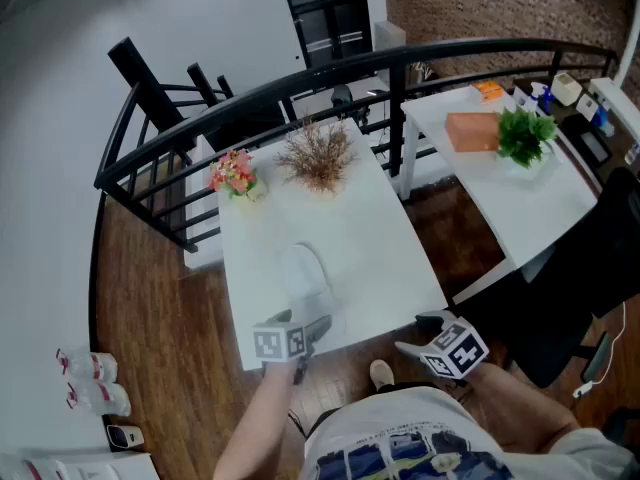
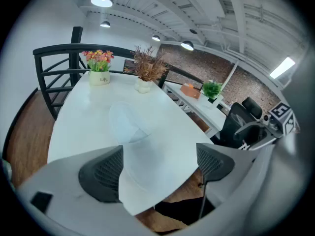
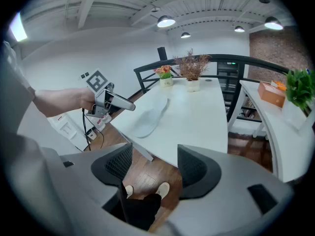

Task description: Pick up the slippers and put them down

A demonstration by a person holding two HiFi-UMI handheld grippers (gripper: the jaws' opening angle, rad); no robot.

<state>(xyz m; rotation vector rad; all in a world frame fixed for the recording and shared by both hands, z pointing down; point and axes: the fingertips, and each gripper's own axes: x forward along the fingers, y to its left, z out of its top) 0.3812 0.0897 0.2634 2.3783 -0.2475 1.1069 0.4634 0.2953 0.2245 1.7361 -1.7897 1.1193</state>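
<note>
Only 1 slipper showed: a flat, pale white fabric slipper (image 1: 305, 273) that lay on the white rectangular tabletop (image 1: 380, 238), on the near half and toward the person's left. Its long axis ran from the near edge toward the far end of the tabletop, roughly in line with the way the left gripper (image 1: 312, 330) pointed. That gripper hung at the near edge, just short of the slipper's closer end. In the left gripper view the slipper (image 2: 129, 123) sat straight ahead of the left gripper (image 2: 158, 163) and a little left of its centre line. Its jaws stood apart, with only bare tabletop and the tabletop's edge between them, so it held nothing. The right gripper (image 1: 418, 333) hovered off the near right corner of the tabletop, well apart from the slipper. In the right gripper view the slipper (image 3: 150, 116) lay off to the left as a slanted strip. Between the parted jaws of the right gripper (image 3: 155, 166) there was only wooden floor and the person's feet, so it was empty too. The left gripper was clearly the nearer. The pickup probably called for a short push forward and down, closing across the slipper's narrow width rather than along its length.
</note>
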